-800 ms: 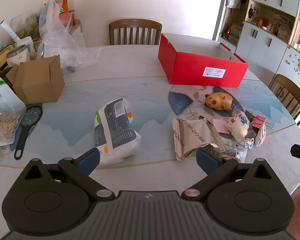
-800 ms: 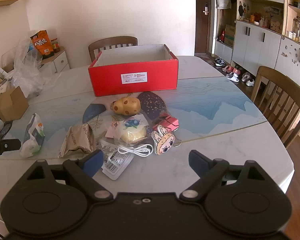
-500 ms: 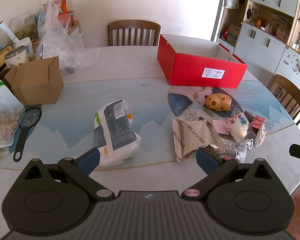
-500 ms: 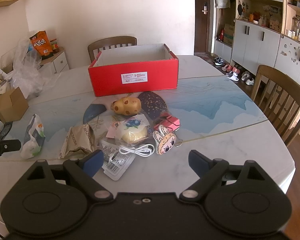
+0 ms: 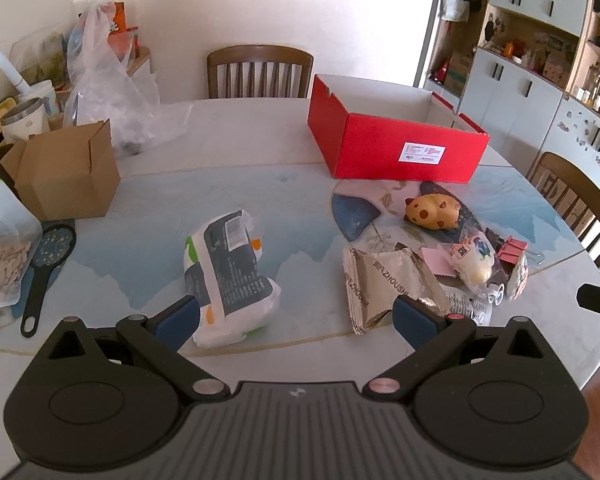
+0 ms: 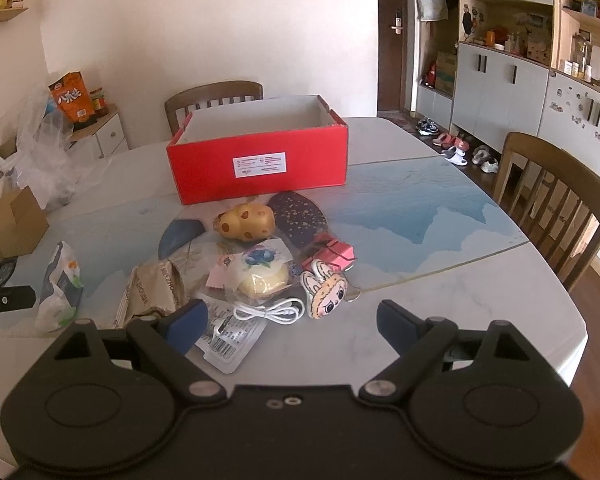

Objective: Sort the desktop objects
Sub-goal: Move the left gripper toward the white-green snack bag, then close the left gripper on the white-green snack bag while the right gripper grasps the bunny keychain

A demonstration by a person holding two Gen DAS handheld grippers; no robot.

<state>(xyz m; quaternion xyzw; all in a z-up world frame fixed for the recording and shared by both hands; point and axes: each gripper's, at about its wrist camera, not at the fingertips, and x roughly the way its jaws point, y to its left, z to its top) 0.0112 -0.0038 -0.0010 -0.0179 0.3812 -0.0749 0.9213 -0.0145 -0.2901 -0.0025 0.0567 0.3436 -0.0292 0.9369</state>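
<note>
Left wrist view: the left gripper (image 5: 296,314) hangs over the desk (image 5: 172,196), jaws wide and holding nothing.
White snack bag (image 5: 230,276): lies just ahead of the left finger.
Brown foil packet (image 5: 384,280): lies beside the right finger.
Red box (image 5: 396,148): open, farther back on the desk.

Right wrist view: the right gripper (image 6: 292,322) also gapes wide, nothing held.
White cable (image 6: 270,312): coiled between the fingers' line, beside the bunny-face charm (image 6: 326,294).
Spotted toy (image 6: 246,222): just before the red box.
</note>
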